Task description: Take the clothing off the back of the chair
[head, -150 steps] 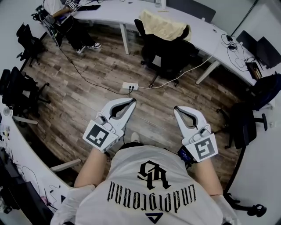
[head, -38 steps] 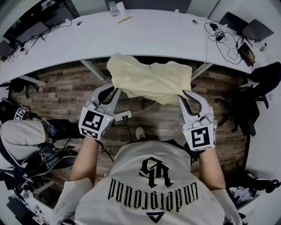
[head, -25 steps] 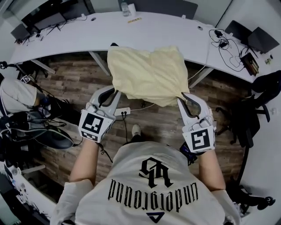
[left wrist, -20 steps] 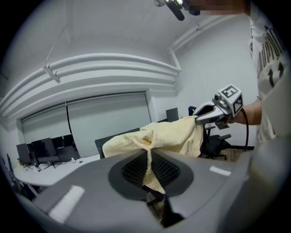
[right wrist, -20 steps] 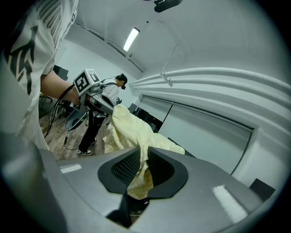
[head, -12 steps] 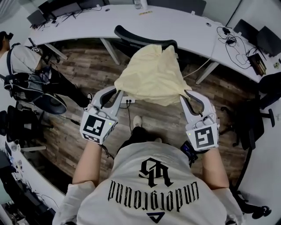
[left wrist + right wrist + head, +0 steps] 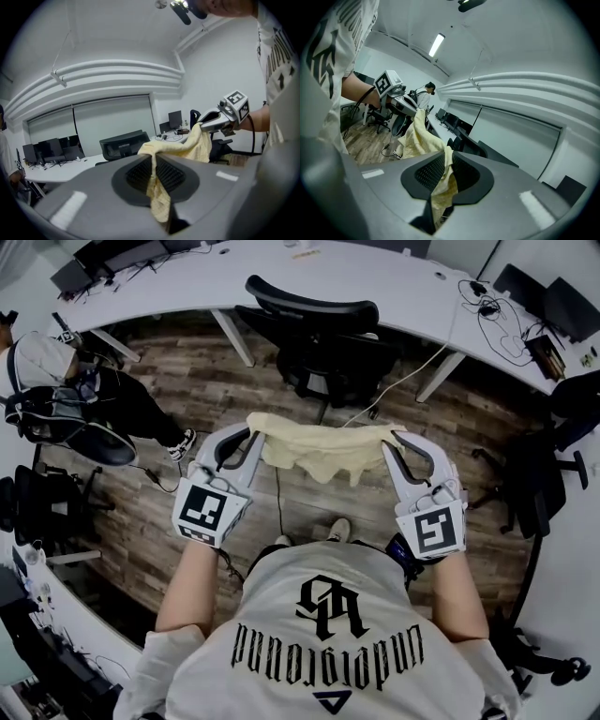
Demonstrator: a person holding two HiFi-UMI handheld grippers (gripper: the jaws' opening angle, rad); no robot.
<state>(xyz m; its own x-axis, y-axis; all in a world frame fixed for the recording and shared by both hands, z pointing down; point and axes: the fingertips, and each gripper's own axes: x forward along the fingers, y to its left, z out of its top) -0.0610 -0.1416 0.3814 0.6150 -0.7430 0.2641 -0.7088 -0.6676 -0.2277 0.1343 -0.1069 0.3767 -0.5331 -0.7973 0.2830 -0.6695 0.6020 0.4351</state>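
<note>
A pale yellow garment (image 7: pixel 323 446) hangs stretched between my two grippers, clear of the black office chair (image 7: pixel 323 338) that stands beyond it by the white desk. My left gripper (image 7: pixel 255 429) is shut on the garment's left end, and the cloth (image 7: pixel 157 187) runs down between its pads. My right gripper (image 7: pixel 387 437) is shut on the right end; the yellow fabric (image 7: pixel 443 180) is pinched between its pads too. The chair's backrest (image 7: pixel 309 307) is bare. The middle of the garment sags a little below the grippers.
A long curved white desk (image 7: pixel 375 282) runs across the far side. A seated person (image 7: pixel 66 390) is at the left, near more black chairs (image 7: pixel 37 507). Another black chair (image 7: pixel 539 474) stands at the right. Cables (image 7: pixel 394 385) trail over the wooden floor.
The garment came off the chair and moved toward me with both grippers. It hung high in a bunch half a second ago; now it is pulled into a low band between them, and the chair's back is bare.
</note>
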